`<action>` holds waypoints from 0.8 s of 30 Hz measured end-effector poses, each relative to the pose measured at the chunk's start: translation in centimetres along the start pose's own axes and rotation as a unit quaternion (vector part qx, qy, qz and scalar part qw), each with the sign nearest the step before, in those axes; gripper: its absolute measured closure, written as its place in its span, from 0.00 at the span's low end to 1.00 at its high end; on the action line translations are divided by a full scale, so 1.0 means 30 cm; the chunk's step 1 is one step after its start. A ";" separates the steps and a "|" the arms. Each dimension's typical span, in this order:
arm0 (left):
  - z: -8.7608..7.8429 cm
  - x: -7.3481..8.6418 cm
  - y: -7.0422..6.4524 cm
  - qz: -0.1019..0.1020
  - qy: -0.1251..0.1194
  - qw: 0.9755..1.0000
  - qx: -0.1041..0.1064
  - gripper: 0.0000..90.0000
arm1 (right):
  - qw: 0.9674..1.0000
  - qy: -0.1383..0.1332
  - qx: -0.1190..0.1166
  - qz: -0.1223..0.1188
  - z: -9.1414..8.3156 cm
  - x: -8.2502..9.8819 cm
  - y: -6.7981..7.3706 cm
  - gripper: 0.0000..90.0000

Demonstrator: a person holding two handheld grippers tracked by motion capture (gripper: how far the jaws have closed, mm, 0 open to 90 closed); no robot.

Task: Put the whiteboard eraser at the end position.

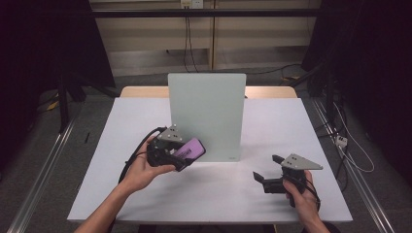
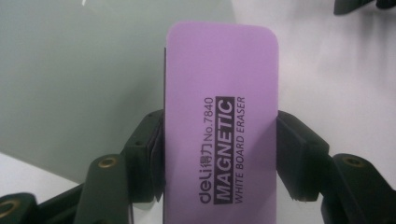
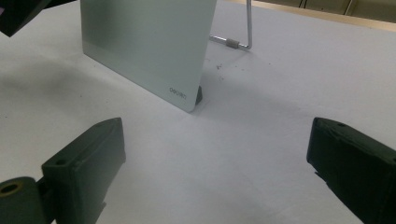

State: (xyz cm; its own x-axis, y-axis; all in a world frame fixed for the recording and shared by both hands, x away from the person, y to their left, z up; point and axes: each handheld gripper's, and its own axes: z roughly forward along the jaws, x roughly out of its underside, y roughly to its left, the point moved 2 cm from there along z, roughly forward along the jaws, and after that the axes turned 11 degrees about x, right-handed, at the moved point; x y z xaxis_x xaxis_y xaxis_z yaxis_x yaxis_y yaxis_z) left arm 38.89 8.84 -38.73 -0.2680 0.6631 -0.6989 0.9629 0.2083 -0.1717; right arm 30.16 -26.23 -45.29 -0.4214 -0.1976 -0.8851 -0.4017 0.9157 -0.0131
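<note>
White table (image 1: 145, 194) carries the upright whiteboard (image 1: 206, 114) at frame centre. Just left of its lower edge, the left gripper (image 1: 187, 155) pinches the purple eraser (image 1: 191, 148), long axis toward the board. Right gripper (image 1: 265, 170) waits spread, lower right.

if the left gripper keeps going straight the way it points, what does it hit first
Probably the upright board: the left gripper, shut on the purple eraser, points at its lower left face, so the eraser's far end would likely touch first, though depth is unclear.

Black two-jaw grippers (image 1: 172, 154), grey three-cornered plates, trailing black cables.
</note>
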 end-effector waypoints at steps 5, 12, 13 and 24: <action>0.013 -0.002 -0.012 -0.003 0.014 1.000 0.015 0.45 | 1.000 0.000 -0.002 0.003 0.005 -0.001 -0.003 0.05; 0.074 0.002 -0.040 -0.004 0.040 0.998 0.039 0.45 | 1.000 -0.001 -0.004 -0.001 0.007 -0.003 0.002 0.05; 0.079 0.002 -0.044 -0.002 0.039 0.998 0.041 0.45 | 1.000 -0.001 -0.003 -0.001 0.008 -0.003 0.001 0.05; 0.142 0.000 -0.071 0.008 0.071 0.996 0.056 0.45 | 1.000 0.000 -0.003 0.002 0.010 -0.001 -0.002 0.05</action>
State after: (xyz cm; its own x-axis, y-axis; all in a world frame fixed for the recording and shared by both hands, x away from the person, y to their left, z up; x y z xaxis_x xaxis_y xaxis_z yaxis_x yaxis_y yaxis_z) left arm 36.97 5.35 -41.33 -0.2471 0.7623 -0.5982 0.9624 0.1211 -0.2433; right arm 30.44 -26.17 -45.39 -0.4226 -0.1946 -0.8852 -0.4054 0.9141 -0.0074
